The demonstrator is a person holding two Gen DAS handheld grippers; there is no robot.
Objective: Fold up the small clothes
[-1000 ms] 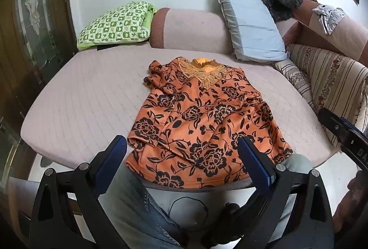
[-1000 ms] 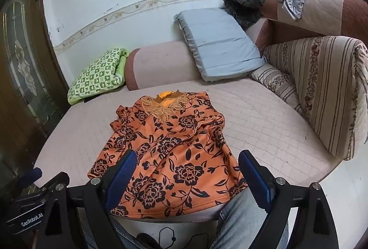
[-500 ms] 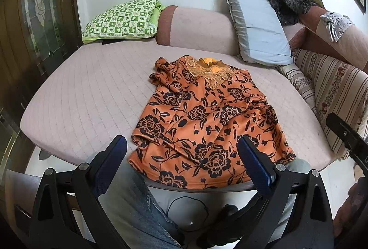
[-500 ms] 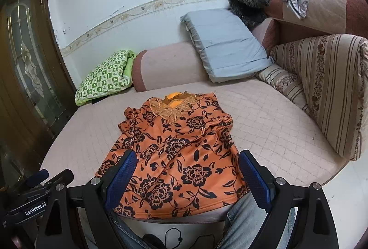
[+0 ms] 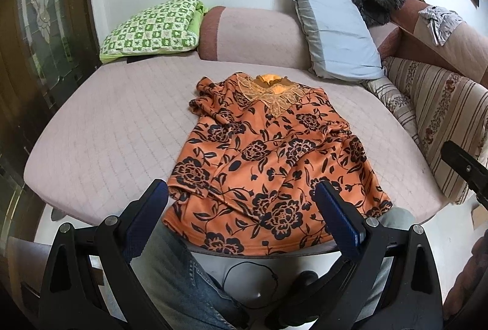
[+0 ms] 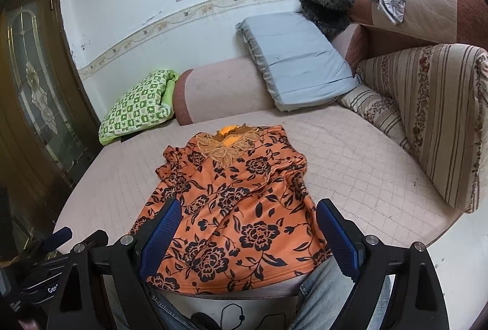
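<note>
Hovering wide open, left gripper (image 5: 241,199) and right gripper (image 6: 248,215), over blouse (image 5: 268,153) overhanging bed's (image 5: 116,129) near edge.

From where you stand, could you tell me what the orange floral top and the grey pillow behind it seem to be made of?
The orange floral top looks like a soft, slightly fuzzy knit: it lies in limp rumples with a matte surface, and its neckline carries a lacy gold trim. The grey pillow seems cased in a smooth woven cloth with a faint sheen and crisp creases, possibly a cotton blend.
</note>
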